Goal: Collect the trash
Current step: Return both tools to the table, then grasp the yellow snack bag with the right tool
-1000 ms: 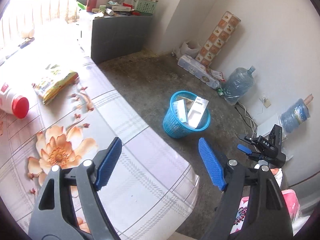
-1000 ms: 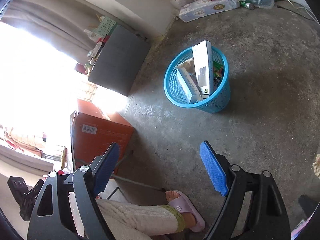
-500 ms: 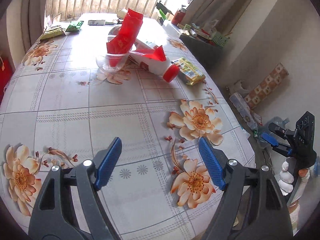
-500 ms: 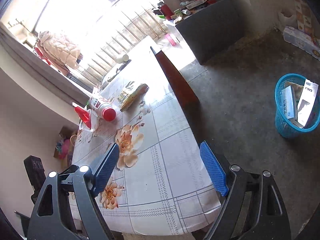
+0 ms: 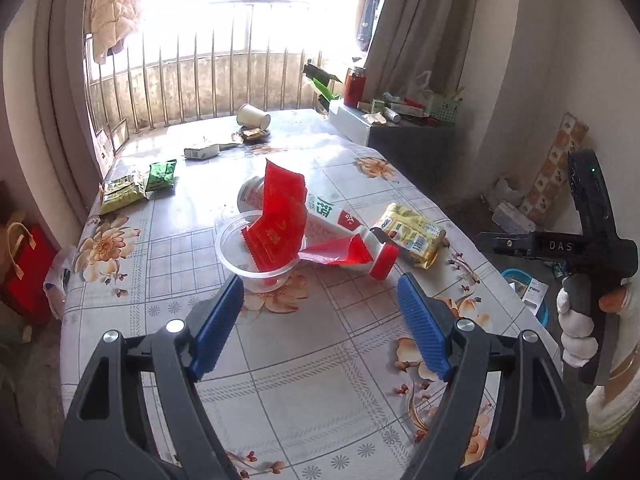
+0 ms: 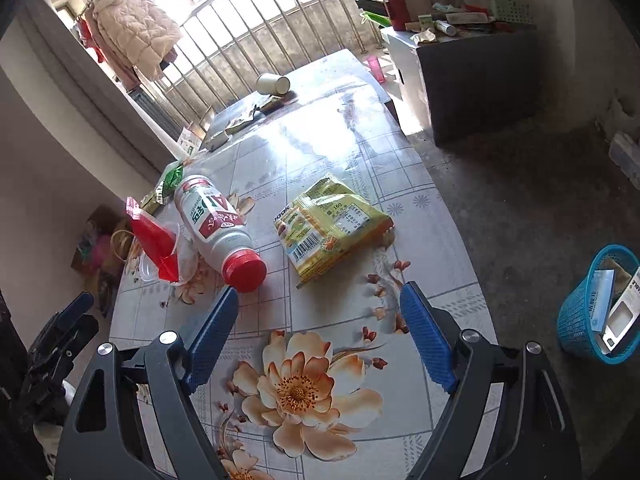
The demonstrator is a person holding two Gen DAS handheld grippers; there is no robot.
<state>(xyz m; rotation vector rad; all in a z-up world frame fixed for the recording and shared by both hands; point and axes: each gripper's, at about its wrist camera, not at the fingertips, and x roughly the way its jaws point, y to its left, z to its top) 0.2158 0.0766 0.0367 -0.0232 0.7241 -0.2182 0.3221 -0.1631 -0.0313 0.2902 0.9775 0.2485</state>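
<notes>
Here's the trash, scattered over the table (image 5: 132,280) with its glossy floral cloth. A white plastic bottle (image 6: 214,227) with a red screw cap lies on its side near the table's middle, smooth and cylindrical, cap end toward the cameras. Just beside the bottle sits a clear plastic bowl (image 5: 256,254), thin-walled and round, with crinkly red foil wrappers (image 5: 280,220) standing up out of it. On the bottle's other side lies a yellow-green snack packet (image 6: 330,226), flat and creased, barcode showing. Farther from the bottle, toward the barred window, lie green packets (image 5: 162,174), a small carton (image 5: 201,151) and a tipped paper cup (image 5: 254,115).

The left gripper (image 5: 320,330) hangs above the table's near end, blue ribbed pads spread wide, nothing between them. The right gripper (image 6: 318,338) is likewise spread and empty, over a printed flower, with the bottle's cap near its left pad. Down on the concrete floor, well apart from the bottle, stands a blue mesh basket (image 6: 576,320) with flat boxes in it.
</notes>
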